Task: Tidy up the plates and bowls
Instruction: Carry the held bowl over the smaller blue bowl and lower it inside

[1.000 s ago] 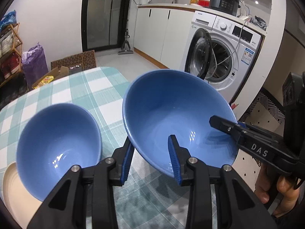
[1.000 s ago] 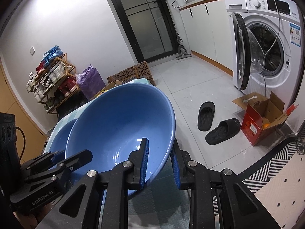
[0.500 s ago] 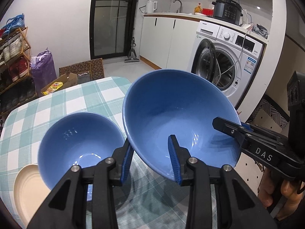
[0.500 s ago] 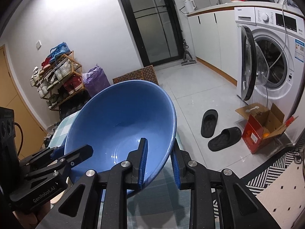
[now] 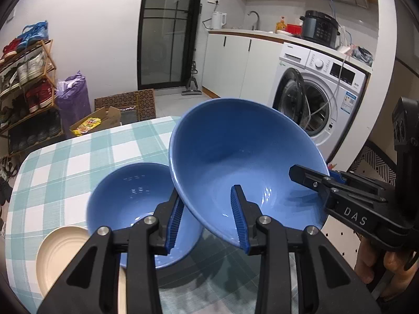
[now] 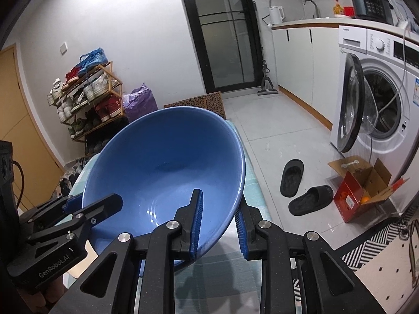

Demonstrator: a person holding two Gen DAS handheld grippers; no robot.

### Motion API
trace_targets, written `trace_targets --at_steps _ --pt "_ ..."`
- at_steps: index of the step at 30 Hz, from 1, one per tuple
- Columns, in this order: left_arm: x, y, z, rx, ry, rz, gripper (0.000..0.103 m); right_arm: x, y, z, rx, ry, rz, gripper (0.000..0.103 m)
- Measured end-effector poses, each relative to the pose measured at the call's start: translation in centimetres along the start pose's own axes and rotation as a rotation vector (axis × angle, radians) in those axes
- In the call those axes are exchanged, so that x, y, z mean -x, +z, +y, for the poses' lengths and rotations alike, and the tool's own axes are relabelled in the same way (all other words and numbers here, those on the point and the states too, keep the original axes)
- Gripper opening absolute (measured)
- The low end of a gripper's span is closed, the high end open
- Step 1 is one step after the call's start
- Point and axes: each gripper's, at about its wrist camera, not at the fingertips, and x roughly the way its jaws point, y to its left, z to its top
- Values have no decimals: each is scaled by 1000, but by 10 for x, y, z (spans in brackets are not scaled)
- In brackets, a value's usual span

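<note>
While tilted, large blue bowl [image 5: 235,151] rim pinched by left tool [image 5: 209,219], right tool [image 6: 218,225] too.

Both tools [image 5: 207,219] [image 6: 218,226] clamped (level, side by side)

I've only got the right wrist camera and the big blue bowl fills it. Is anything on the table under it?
Observer: Yes. The left wrist view shows a smaller blue bowl upright on the checked tablecloth, just left of the large blue bowl.
Operator: Anything else near it?
Observer: A cream plate lies at that bowl's near left, partly hidden behind it.
Operator: Are the two bowls touching?
Observer: The large bowl's tilted rim overlaps the small one's right edge in that view; I cannot tell whether they touch.
</note>
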Motion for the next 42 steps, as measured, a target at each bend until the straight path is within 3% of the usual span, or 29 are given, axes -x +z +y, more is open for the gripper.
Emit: trace_targets --at_steps 24,42 --pt "21 -16 73 113 58 -23 35 -38 6 88 122 38 51 24" --pt "1 -27 101 150 101 25 35 -79 -5 117 137 50 120 24"
